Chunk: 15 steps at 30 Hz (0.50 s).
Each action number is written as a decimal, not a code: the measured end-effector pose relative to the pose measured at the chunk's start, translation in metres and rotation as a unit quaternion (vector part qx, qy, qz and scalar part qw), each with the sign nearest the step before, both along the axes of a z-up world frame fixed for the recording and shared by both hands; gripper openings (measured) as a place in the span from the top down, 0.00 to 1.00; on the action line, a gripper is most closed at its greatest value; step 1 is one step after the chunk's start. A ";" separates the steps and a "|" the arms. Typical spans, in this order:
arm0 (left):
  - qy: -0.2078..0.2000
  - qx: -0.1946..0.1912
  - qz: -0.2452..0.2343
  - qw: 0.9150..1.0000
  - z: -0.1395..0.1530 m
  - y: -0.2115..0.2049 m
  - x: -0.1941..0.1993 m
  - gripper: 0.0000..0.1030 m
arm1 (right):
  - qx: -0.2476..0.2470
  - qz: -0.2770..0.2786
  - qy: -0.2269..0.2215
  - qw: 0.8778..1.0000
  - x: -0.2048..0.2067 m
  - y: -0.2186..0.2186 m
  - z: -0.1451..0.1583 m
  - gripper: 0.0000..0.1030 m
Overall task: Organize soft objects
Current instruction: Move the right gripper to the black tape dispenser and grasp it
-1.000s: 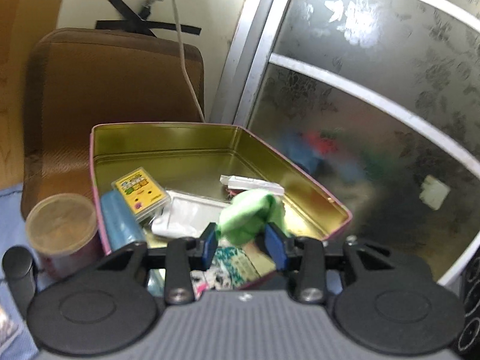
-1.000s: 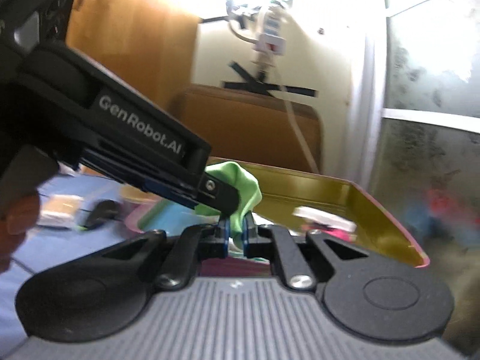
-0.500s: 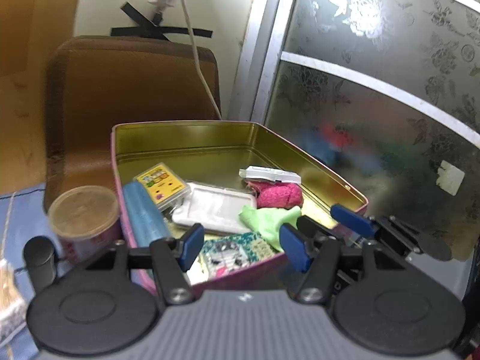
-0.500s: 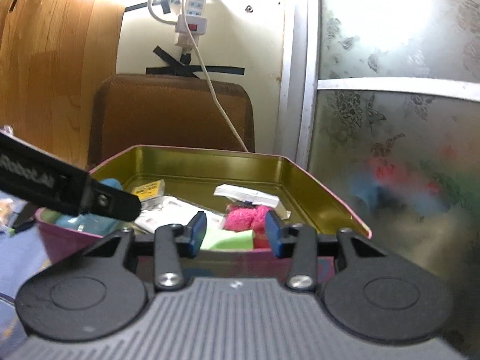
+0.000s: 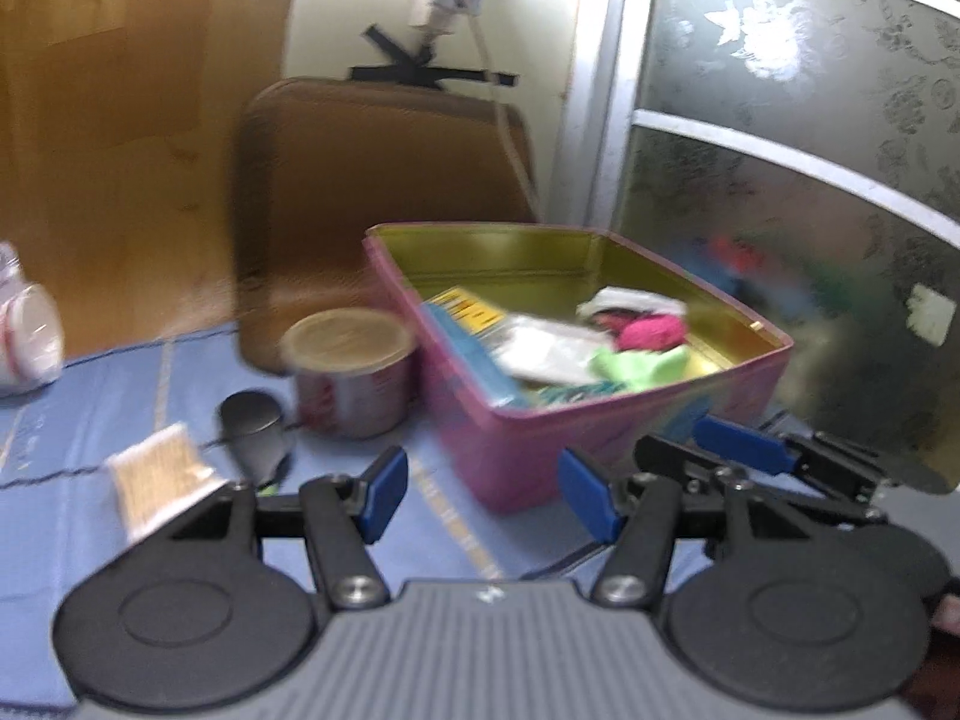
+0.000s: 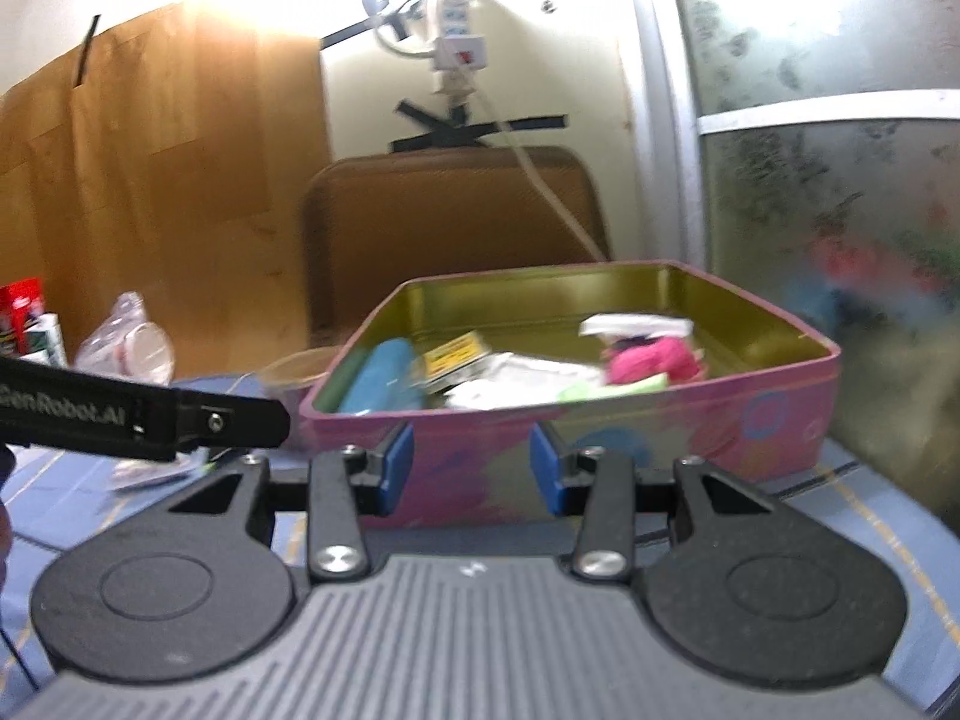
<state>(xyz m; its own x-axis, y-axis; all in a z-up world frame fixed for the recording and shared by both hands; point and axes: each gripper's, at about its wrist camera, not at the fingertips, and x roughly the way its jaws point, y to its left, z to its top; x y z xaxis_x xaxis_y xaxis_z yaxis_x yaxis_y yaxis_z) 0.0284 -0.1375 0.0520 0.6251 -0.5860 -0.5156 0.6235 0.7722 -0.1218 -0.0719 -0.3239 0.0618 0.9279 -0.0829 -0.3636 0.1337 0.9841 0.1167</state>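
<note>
A pink tin with a gold inside stands on the blue cloth; it also shows in the right wrist view. Inside lie a green cloth, a pink fluffy ball, a blue roll, a yellow card pack and white packets. My left gripper is open and empty, in front of the tin. My right gripper is open and empty, in front of the tin's near wall; its fingers show at the tin's right in the left wrist view.
A lidded can, a small dark cap and a pack of cotton swabs lie left of the tin. A brown chair back stands behind. A frosted glass door is at the right. A plastic bag lies far left.
The green cloth was let go into the tin. Both grippers opened and drew back from the tin, so more of the blue cloth and the can now shows.
</note>
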 end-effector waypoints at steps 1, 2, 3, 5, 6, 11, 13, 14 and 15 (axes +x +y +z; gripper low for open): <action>0.002 0.003 0.006 1.000 -0.003 0.005 0.000 0.45 | 0.000 0.006 0.005 1.000 0.001 0.005 -0.001 0.55; 0.005 0.007 0.013 1.000 -0.006 0.010 0.001 0.45 | 0.001 0.012 0.010 1.000 0.002 0.010 -0.002 0.55; 0.007 0.010 0.019 1.000 -0.010 0.017 0.002 0.45 | 0.004 0.018 0.015 1.000 0.003 0.014 -0.003 0.55; 0.014 0.013 0.033 0.999 -0.017 0.030 0.004 0.45 | 0.014 0.029 0.026 0.999 0.005 0.022 -0.006 0.55; 0.019 0.013 0.042 0.999 -0.021 0.037 0.006 0.45 | 0.019 0.035 0.032 0.999 0.006 0.025 -0.007 0.55; 0.035 0.010 0.087 0.996 -0.036 0.076 0.017 0.45 | 0.012 0.061 0.053 0.997 0.013 0.046 -0.012 0.55; 0.036 0.013 0.111 0.993 -0.040 0.092 0.022 0.45 | 0.009 0.071 0.058 0.996 0.016 0.054 -0.013 0.55; 0.038 0.013 0.122 0.992 -0.041 0.099 0.025 0.46 | 0.006 0.076 0.061 0.995 0.018 0.058 -0.014 0.55; 0.040 0.012 0.133 0.990 -0.043 0.108 0.028 0.46 | 0.003 0.082 0.064 0.995 0.019 0.062 -0.015 0.55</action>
